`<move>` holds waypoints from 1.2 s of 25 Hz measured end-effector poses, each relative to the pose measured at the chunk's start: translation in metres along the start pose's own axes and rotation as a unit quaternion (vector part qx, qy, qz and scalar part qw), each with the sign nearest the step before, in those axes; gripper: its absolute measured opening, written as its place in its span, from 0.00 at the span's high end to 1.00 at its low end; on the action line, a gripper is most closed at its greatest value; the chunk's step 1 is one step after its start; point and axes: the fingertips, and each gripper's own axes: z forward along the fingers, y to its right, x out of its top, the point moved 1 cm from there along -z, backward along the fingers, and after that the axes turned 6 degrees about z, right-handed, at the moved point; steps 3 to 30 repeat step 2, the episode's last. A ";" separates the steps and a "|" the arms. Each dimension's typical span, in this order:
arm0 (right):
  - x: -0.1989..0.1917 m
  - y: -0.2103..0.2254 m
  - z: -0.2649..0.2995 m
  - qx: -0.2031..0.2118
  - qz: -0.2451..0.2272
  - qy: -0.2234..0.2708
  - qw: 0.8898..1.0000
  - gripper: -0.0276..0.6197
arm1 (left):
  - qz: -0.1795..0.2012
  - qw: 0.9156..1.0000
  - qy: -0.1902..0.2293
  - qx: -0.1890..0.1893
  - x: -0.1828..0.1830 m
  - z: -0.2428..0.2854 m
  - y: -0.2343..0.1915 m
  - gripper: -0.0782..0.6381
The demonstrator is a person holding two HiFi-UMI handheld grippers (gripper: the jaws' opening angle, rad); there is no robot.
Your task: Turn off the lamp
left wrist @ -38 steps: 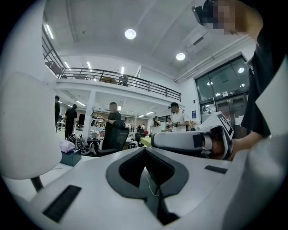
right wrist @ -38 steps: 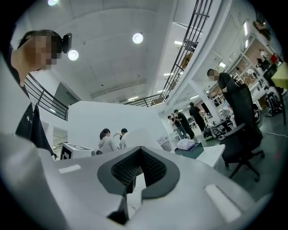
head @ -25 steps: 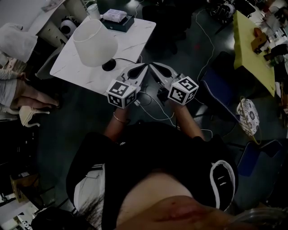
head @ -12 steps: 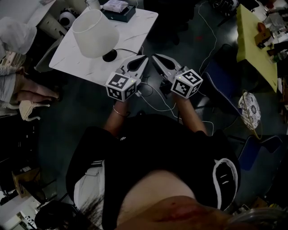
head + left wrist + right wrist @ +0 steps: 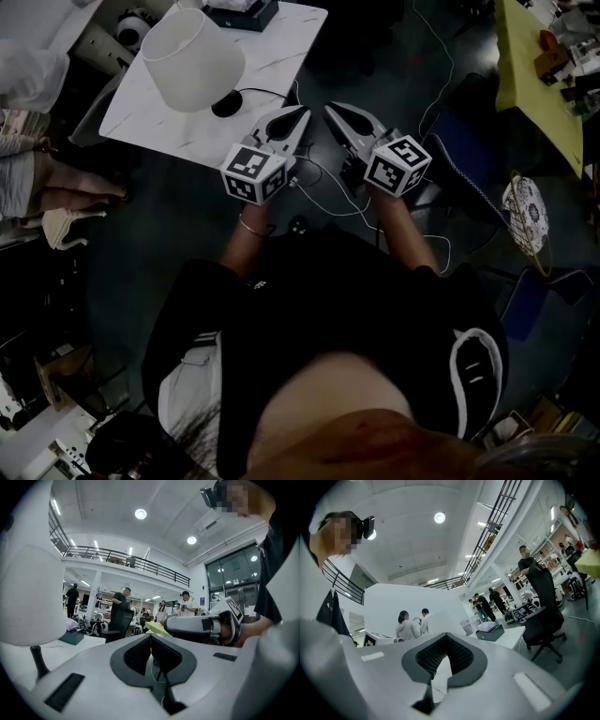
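Lamp shade (image 5: 192, 58) hiding its stem from above, dark box (image 5: 242, 13) at the far side getting cut off, cord (image 5: 267, 92) slipping behind left gripper (image 5: 305, 112), yellow table (image 5: 530, 75) running off right

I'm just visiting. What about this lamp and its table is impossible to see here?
- Switch: none shows; in the head view the lamp shade covers the stem, and the cord runs to the table's edge.
- Lamp base: in the left gripper view, hidden behind the left gripper; the shade's left side is cut off by the frame.
- Dark box: head view, cut by the top edge.
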 end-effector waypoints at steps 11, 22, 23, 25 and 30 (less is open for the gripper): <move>0.001 0.003 -0.001 -0.002 -0.001 -0.002 1.000 0.96 | 0.000 1.000 0.003 0.003 0.000 0.002 -0.002 0.88; 0.001 0.003 -0.001 -0.002 -0.001 -0.002 1.000 0.96 | 0.000 1.000 0.003 0.003 0.000 0.002 -0.002 0.88; 0.001 0.003 -0.001 -0.002 -0.001 -0.002 1.000 0.96 | 0.000 1.000 0.003 0.003 0.000 0.002 -0.002 0.88; 0.001 0.003 -0.001 -0.002 -0.001 -0.002 1.000 0.96 | 0.000 1.000 0.003 0.003 0.000 0.002 -0.002 0.88; 0.001 0.003 -0.001 -0.002 -0.001 -0.002 1.000 0.96 | 0.000 1.000 0.003 0.003 0.000 0.002 -0.002 0.88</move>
